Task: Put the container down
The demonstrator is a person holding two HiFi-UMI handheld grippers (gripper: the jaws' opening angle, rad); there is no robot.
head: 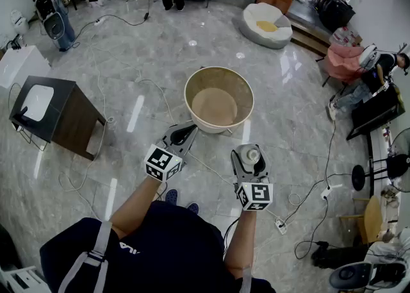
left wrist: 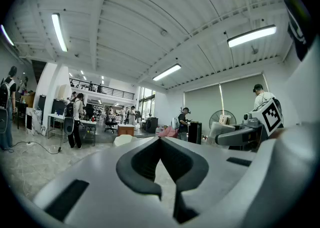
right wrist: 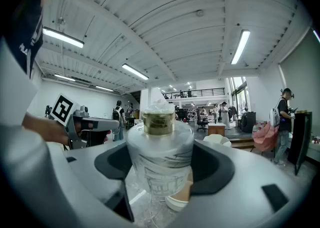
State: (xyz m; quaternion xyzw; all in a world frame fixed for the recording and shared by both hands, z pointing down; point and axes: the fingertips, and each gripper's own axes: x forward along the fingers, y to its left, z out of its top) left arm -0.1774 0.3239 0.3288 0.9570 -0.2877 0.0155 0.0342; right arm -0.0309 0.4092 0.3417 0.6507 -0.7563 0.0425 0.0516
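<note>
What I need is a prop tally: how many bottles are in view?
1: a clear, gold-capped bottle held in the right gripper, near the beige tub. Others may be hidden in the distant clutter.

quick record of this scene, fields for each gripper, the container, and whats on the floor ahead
right gripper: fingers closed on the container, held above the floor
container: white bottle with a line drawing on it, gold-coloured neck, roughly upright, not yet set down
left gripper: fingers together, nothing between them
floor ahead: large round tub, beige inside, nothing visible in it
to the left: dark table
</note>
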